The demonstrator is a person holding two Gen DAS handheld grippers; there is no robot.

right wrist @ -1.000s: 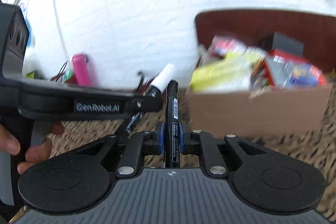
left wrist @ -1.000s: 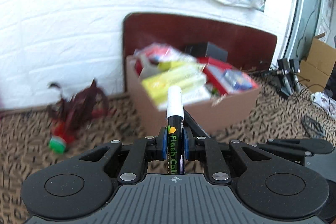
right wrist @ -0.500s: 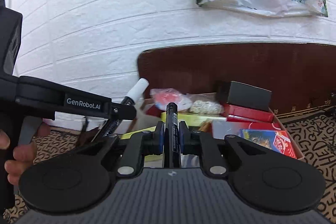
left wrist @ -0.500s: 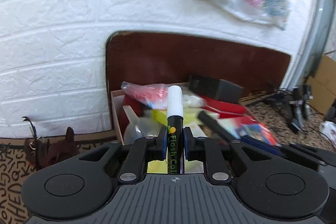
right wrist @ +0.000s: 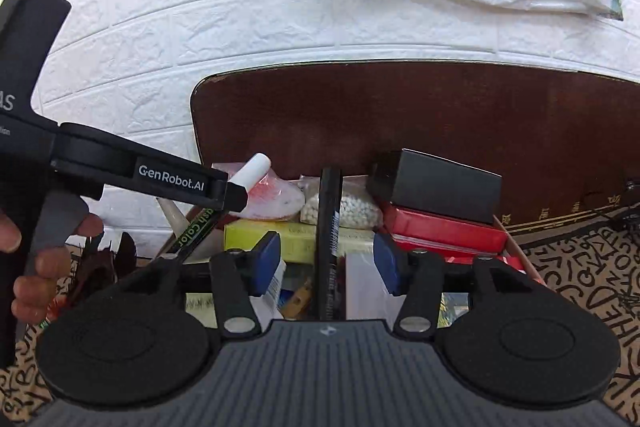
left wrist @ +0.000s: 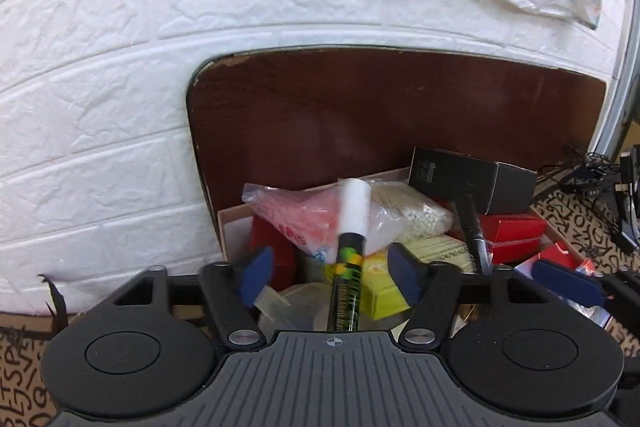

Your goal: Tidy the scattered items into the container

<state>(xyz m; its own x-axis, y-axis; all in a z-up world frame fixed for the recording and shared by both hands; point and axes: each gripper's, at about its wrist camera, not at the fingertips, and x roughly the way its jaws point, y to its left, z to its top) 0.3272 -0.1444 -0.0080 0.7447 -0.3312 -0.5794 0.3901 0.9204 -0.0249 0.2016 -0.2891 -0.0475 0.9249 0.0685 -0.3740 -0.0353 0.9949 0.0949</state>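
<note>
My left gripper (left wrist: 328, 269) is open above the cardboard box (left wrist: 232, 223). A white-capped marker (left wrist: 350, 247) hangs loose between its spread blue pads, blurred. My right gripper (right wrist: 326, 261) is open too, and a black marker (right wrist: 329, 239) stands free between its pads (right wrist: 266, 263) over the box. The left gripper (right wrist: 180, 183) and its white-capped marker (right wrist: 254, 171) show at the left of the right wrist view. The black marker (left wrist: 472, 227) shows at the right of the left wrist view.
The box (right wrist: 516, 247) holds a black carton (right wrist: 436, 185), red packs (right wrist: 440, 229), a yellow pack (right wrist: 296, 235) and bags of beads (left wrist: 408, 211). A brown board (left wrist: 380, 107) leans on the white brick wall behind. Patterned carpet (right wrist: 592, 267) surrounds it; cables (left wrist: 592, 179) lie right.
Both grippers have opened and let go of their markers, which now drop free over the box. Both hands moved closer over the box.
</note>
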